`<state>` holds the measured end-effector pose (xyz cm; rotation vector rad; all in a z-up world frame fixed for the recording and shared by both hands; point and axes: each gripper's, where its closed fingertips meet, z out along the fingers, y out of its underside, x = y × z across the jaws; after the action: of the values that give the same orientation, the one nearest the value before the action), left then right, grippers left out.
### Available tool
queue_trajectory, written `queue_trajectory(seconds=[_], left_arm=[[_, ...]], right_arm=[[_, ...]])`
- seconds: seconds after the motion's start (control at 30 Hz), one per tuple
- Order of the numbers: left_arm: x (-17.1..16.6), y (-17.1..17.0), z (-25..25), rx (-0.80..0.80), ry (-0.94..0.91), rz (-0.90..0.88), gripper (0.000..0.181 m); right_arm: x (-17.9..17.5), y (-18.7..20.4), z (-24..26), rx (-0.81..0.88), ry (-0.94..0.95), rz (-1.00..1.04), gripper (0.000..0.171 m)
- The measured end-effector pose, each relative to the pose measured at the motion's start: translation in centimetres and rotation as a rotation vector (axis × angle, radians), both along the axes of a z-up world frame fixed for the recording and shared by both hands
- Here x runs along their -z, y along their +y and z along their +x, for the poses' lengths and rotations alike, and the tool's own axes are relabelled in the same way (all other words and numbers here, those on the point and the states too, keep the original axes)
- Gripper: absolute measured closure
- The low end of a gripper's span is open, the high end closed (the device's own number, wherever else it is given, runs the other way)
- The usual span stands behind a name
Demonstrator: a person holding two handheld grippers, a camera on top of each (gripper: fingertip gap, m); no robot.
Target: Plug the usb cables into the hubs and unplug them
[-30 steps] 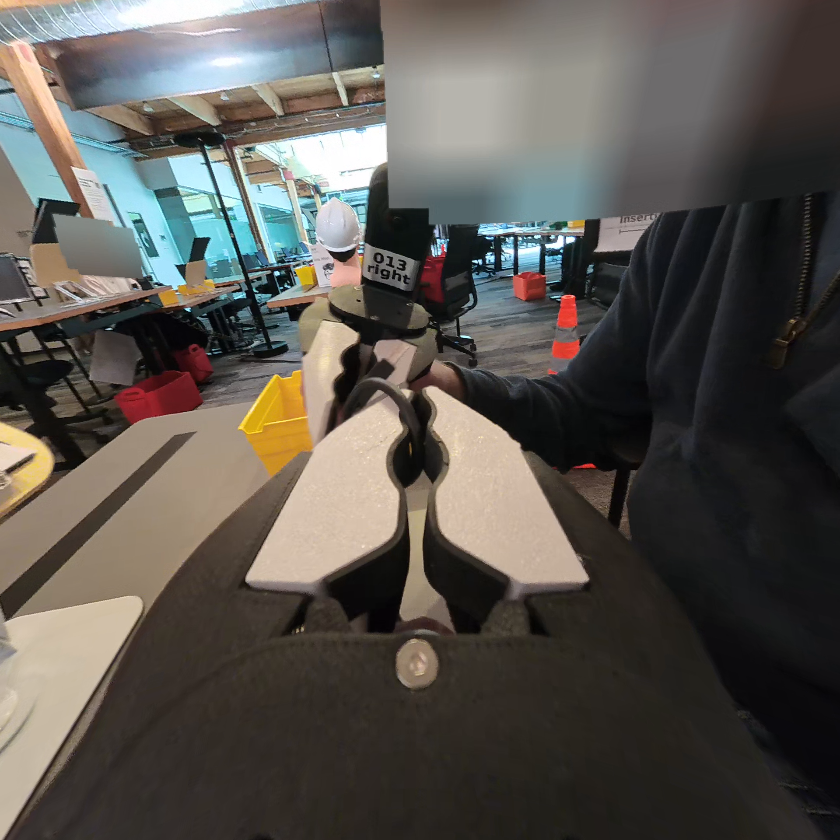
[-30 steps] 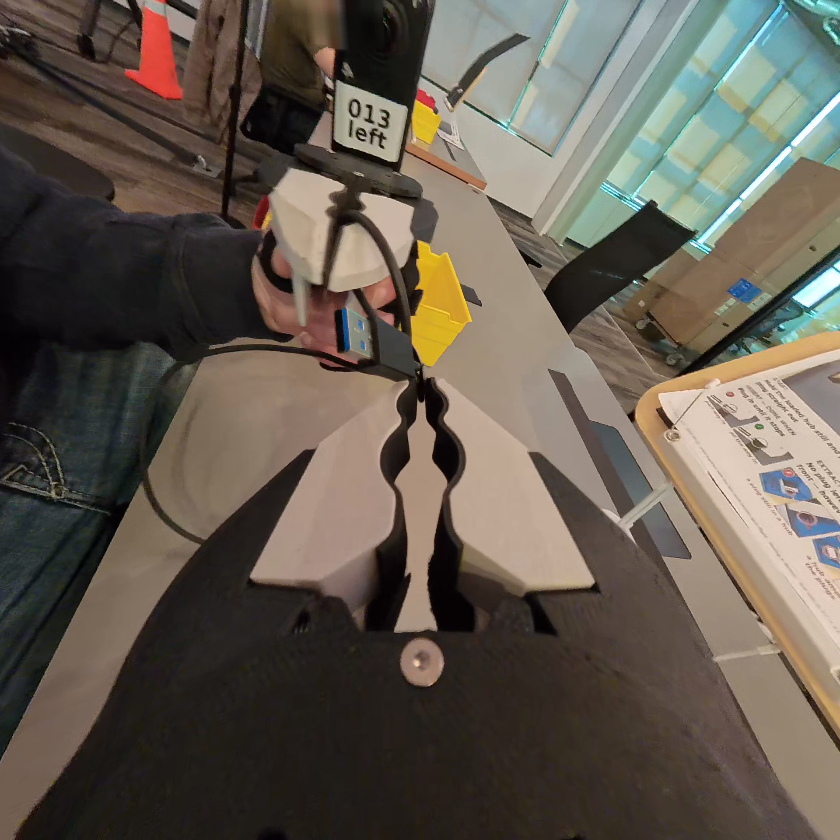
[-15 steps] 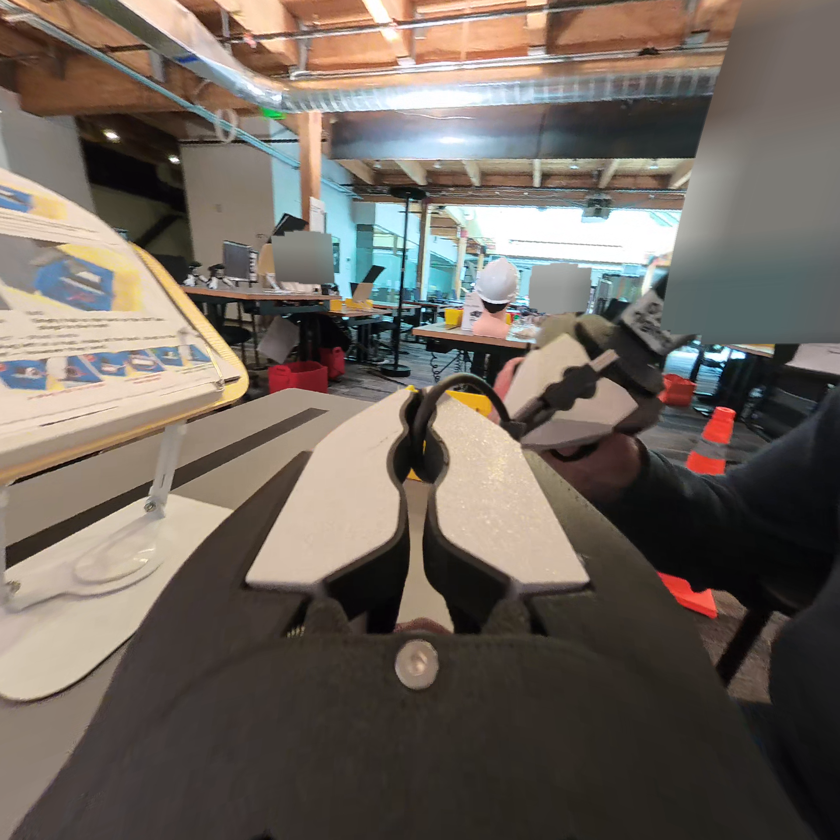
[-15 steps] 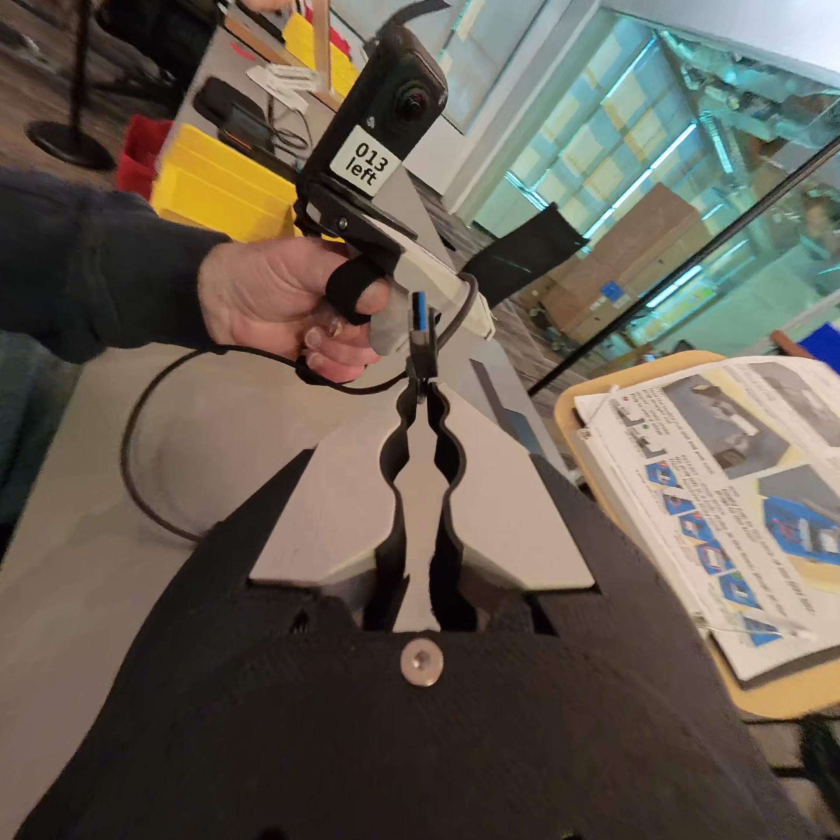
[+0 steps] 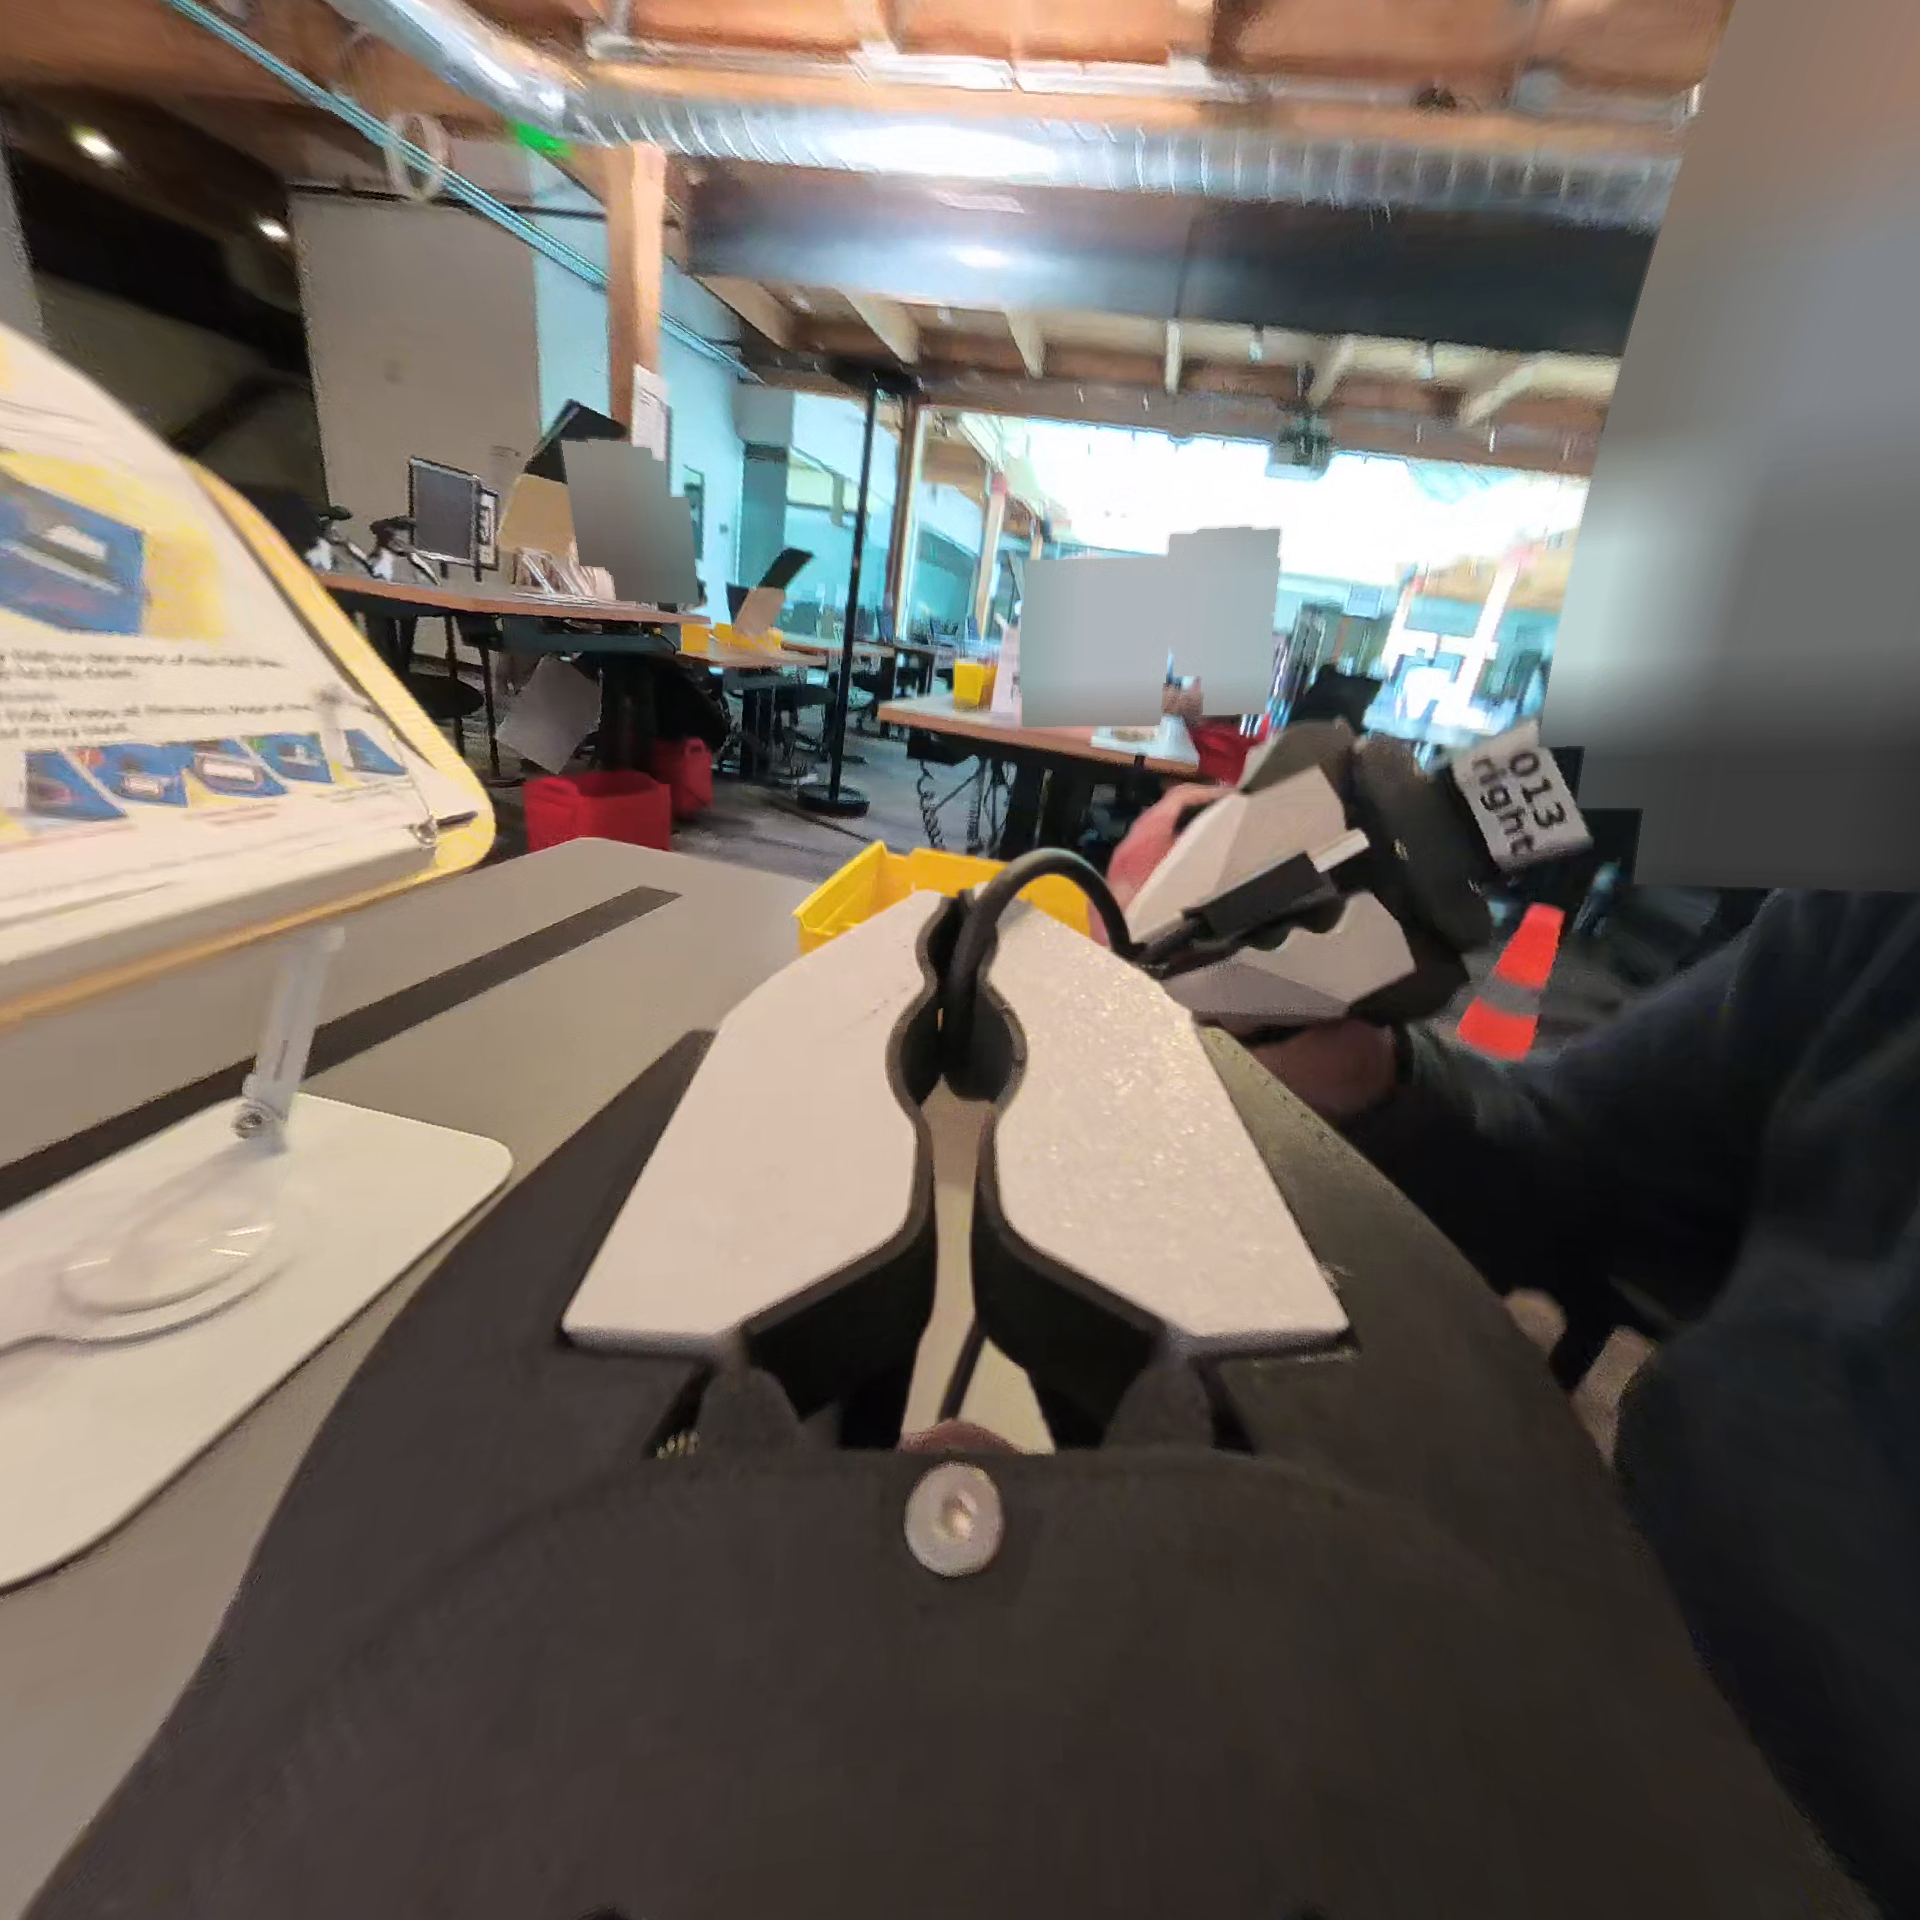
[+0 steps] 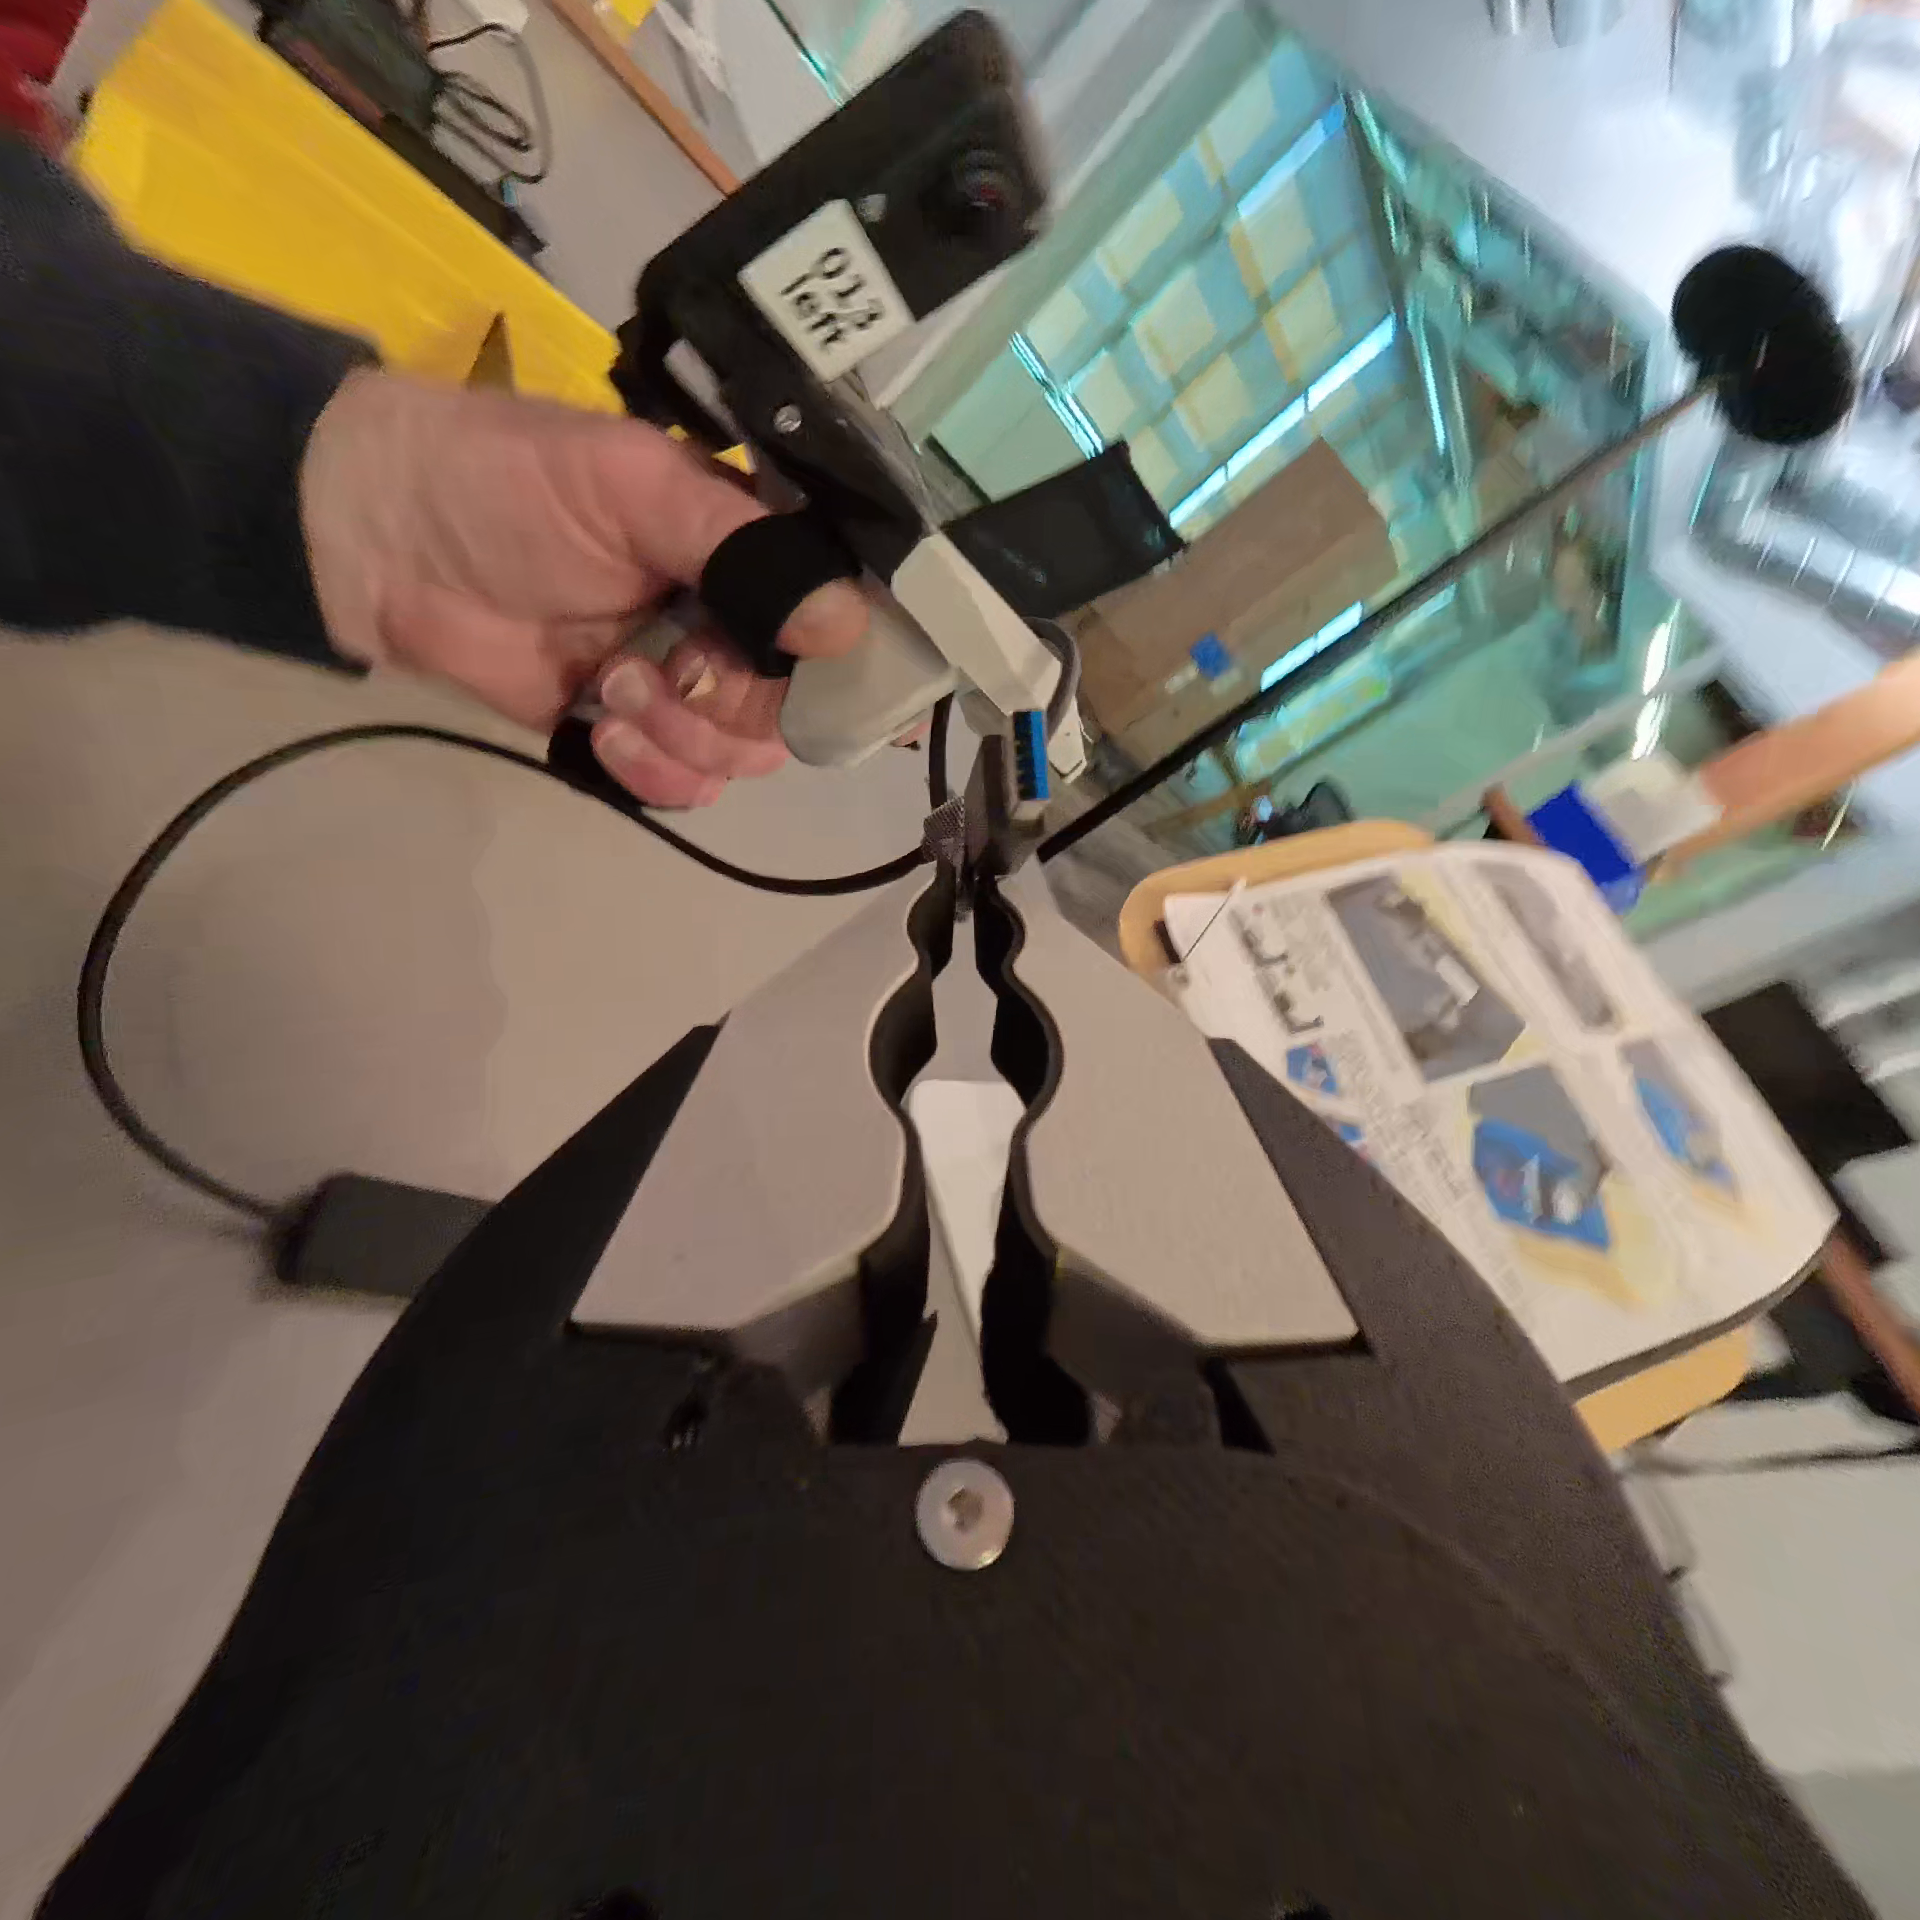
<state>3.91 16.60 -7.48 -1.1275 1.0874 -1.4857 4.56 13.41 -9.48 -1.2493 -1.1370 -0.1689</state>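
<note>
**A:** Starting with the left wrist view: what's different from a second ago?

**B:** The camera has swung off the person's jacket. The instruction stand (image 5: pixel 208 727) now sits left of the jaws, with the table (image 5: pixel 520 987) below them. The left gripper (image 5: pixel 961 971) is pinched together on the black cable (image 5: pixel 1049 868) right at its tips, same as before. The cable arcs up and to the right from them to the plug (image 5: pixel 1268 894), which lies in the right gripper (image 5: pixel 1164 940) just right of the tips.

**A:** And the right wrist view?

**B:** It's blurred and has rolled. The right gripper (image 6: pixel 966 883) is clamped on the rear of the plug (image 6: pixel 1023 753), whose blue tongue now points straight ahead of the tips; a second ago it lay sideways. The left gripper (image 6: pixel 1049 686) is just beyond it. A dark block (image 6: pixel 364 1236), probably the hub, has come into sight on the table, low and left of the jaws, at the cable's far end.

**A:** Meaning?

**B:** The plug looks lined up for insertion, though no port is visible yet.
</note>
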Motion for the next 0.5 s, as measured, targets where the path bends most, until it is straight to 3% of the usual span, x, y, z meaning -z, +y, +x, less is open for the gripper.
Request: queue_trajectory(seconds=[0.07, 0.1, 0.2, 0.5], left_arm=[[0.2, -1.4, -0.1, 0.033, 0.041, 0.094, 0.180], [0.4, -1.9, 0.0, 0.061, 0.069, 0.112, 0.162], [1.6, -3.4, 0.6, 0.091, 0.180, 0.212, 0.167], [2.6, -5.7, 0.4, 0.192, 0.264, 0.282, 0.178]], right_arm=[[0.3, -0.3, 0.2, -0.028, -0.070, 0.051, 0.170], [0.3, -0.6, 0.2, -0.047, -0.070, 0.052, 0.170], [0.4, -1.2, 0.1, -0.089, -0.122, 0.079, 0.170], [1.1, -2.2, -0.1, -0.162, -0.186, 0.078, 0.168]])
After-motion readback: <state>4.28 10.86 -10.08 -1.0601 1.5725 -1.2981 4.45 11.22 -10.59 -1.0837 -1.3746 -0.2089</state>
